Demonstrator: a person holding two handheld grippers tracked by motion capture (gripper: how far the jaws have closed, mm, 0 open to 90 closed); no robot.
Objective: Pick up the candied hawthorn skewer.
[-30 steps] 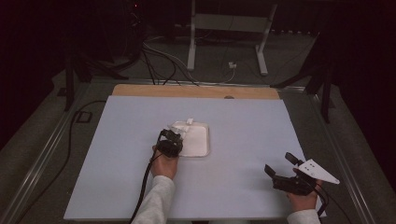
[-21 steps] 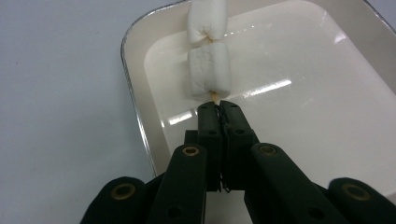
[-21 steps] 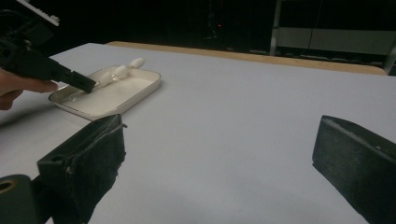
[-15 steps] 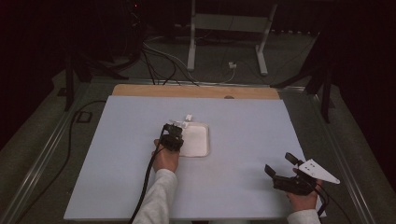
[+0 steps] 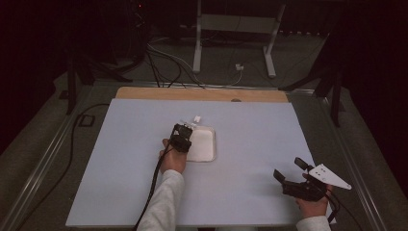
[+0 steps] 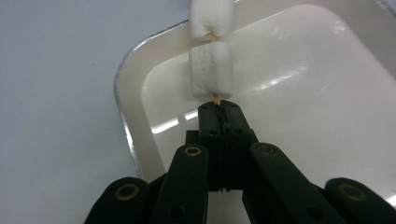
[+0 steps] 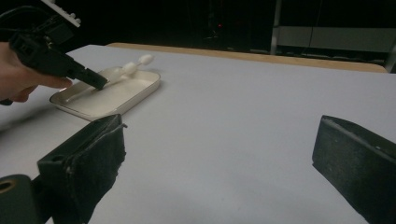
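My left gripper (image 6: 218, 106) is shut on the end of a thin wooden skewer (image 6: 215, 97). Two white marshmallows (image 6: 211, 70) are threaded on it, and the skewer points out over the left rim of a white tray (image 6: 122, 88). In the high view the left gripper (image 5: 185, 129) hovers at the tray's (image 5: 207, 156) left far corner, with the marshmallows (image 5: 195, 119) past the far edge. My right gripper (image 5: 287, 168) rests open near the table's front right, nothing between its jaws. The right gripper view looks between the open jaws of that gripper (image 7: 219, 154) toward the tray (image 7: 135, 93) and the left gripper (image 7: 100, 81).
The tray sits mid-table on a pale blue-white sheet (image 5: 250, 125). A wooden strip (image 5: 202, 94) runs along the far edge. Cables (image 5: 163, 57) and a metal stand (image 5: 231, 29) lie on the dark floor beyond. A cable (image 5: 154, 183) trails from the left gripper.
My left hand has moved a little toward the far side of the tray, carrying the skewer with it. The right hand has stayed in place.
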